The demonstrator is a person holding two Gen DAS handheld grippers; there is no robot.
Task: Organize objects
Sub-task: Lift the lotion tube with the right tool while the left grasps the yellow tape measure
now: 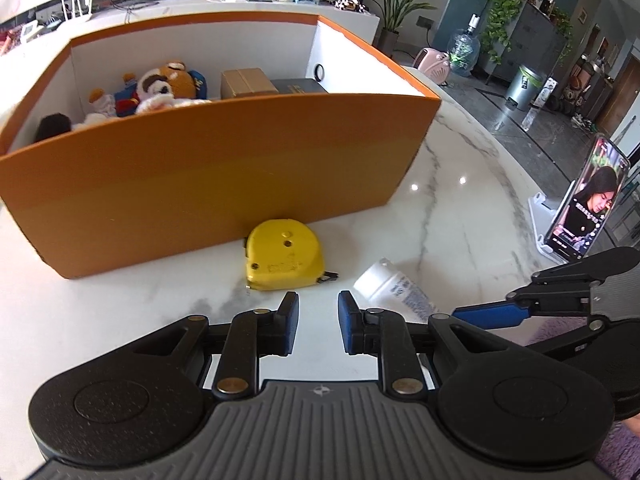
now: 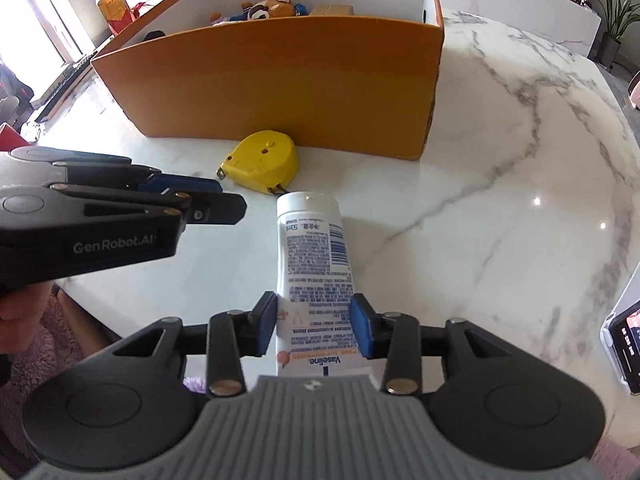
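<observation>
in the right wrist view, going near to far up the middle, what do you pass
right claw → white Vaseline lotion tube → yellow tape measure → orange cardboard box → brown plush bear inside it

Glossy marble table [image 2: 500, 140], matt cardboard box [image 1: 200, 184], smooth plastic tape measure [image 1: 280, 254]

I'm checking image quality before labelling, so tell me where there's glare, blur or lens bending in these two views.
Left wrist view: ceiling-light glare spots on the marble table, orange box front wall bowed by the fisheye, plush toys soft. Right wrist view: window glare washes out the upper left, tube print readable, yellow tape measure sharp, edges blurred.
</observation>
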